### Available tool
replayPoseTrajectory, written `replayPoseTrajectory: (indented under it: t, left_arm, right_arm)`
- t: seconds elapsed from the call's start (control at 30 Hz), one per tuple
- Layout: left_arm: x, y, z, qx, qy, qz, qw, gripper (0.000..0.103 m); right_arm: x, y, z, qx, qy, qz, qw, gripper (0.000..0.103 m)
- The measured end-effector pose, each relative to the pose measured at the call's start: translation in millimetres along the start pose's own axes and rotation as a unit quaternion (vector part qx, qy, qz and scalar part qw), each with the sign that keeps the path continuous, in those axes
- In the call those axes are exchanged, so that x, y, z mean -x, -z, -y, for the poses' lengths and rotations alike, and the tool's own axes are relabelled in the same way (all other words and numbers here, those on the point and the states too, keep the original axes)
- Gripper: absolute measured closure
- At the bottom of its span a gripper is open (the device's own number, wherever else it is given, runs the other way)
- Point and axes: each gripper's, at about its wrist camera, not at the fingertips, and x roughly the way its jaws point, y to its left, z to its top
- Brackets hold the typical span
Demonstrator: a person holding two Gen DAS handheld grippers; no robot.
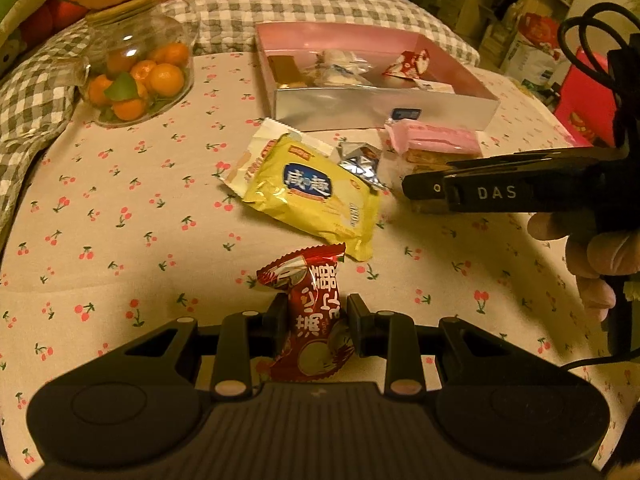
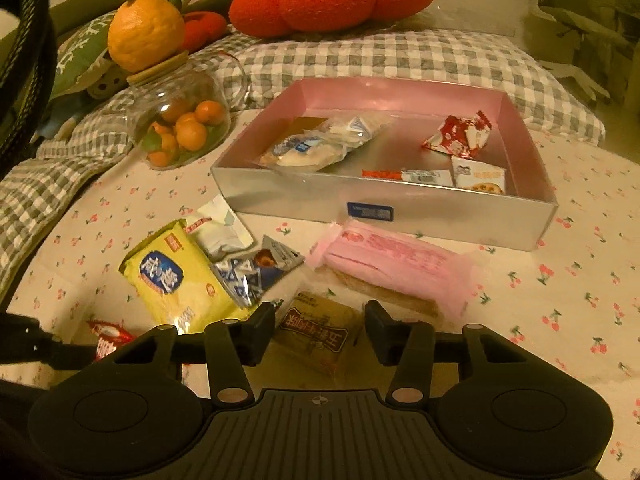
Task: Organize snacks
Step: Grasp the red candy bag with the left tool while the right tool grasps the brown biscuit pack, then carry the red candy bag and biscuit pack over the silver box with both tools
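Left gripper is clamped on a red candy, well short of the box's near edge. Right gripper sits apart around a brown packet, just before that edge.

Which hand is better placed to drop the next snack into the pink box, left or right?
Left. The left gripper is already shut on the red candy packet, ready to carry to the pink box. The right gripper is open around a brown packet and hasn't gripped it.
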Motion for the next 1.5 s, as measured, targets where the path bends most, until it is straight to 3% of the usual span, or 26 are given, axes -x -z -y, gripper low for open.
replayPoseTrajectory:
  t: [0.43,0.93,1.1,1.27,1.5]
  left_arm:
    - [-4,3,28,-0.054,0.035,0.009,0.9979,0.075]
    - [-12,7,45,-0.085,0.057,0.063,0.9927,0.072]
    - [-13,14,47,-0.080,0.053,0.071,0.9928,0.060]
    - [-14,19,51,-0.083,0.037,0.081,0.9925,0.045]
    - [-16,19,54,-0.076,0.019,0.088,0.9930,0.046]
  right_arm:
    - [37,30,26,0.015,0.003,0.004,1.000,0.055]
    - [57,54,40,0.030,0.004,0.027,0.999,0.050]
    - [58,61,37,0.053,0.003,0.029,0.998,0.033]
    - [57,68,34,0.068,0.008,0.032,0.997,0.030]
    - [55,70,33,0.063,0.010,0.034,0.997,0.030]
